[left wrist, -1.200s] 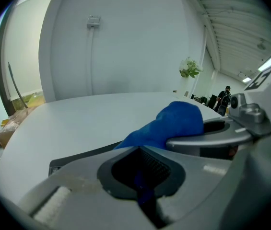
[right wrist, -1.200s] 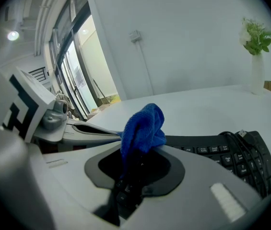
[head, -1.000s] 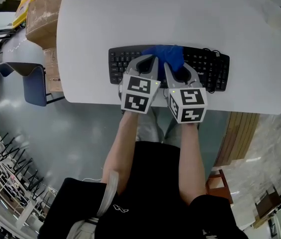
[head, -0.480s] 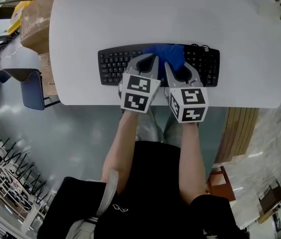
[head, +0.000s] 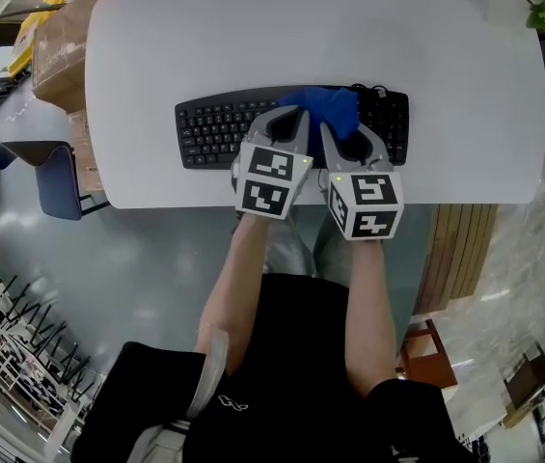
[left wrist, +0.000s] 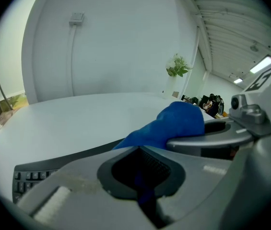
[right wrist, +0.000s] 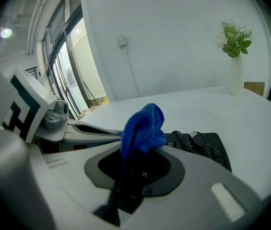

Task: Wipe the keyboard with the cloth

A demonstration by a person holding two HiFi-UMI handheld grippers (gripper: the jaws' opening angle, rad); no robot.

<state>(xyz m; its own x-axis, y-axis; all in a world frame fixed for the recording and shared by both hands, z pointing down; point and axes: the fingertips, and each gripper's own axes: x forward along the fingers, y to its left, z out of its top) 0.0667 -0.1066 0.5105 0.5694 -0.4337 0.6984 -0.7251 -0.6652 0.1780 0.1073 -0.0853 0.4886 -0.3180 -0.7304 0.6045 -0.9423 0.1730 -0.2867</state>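
A black keyboard [head: 214, 126] lies near the front edge of the white table [head: 320, 37]. A blue cloth [head: 326, 107] is bunched on its right half. My left gripper [head: 294, 117] and right gripper [head: 333, 128] sit side by side over the keyboard, both shut on the cloth. In the left gripper view the cloth [left wrist: 173, 123] bulges up beyond my closed jaws, with keys [left wrist: 29, 178] at lower left. In the right gripper view the cloth [right wrist: 142, 128] rises from the jaws, and the keyboard's right end [right wrist: 207, 150] with its coiled cable lies behind.
A small plant in a white vase [head: 542, 8] stands at the table's far right corner. Cardboard boxes [head: 60, 37] and a blue chair [head: 55, 167] sit on the floor left of the table. A wooden panel [head: 455, 258] is at lower right.
Both grippers have dragged the cloth rightward along the keyboard, from near its middle to its right half. The jaws stay shut on the cloth.
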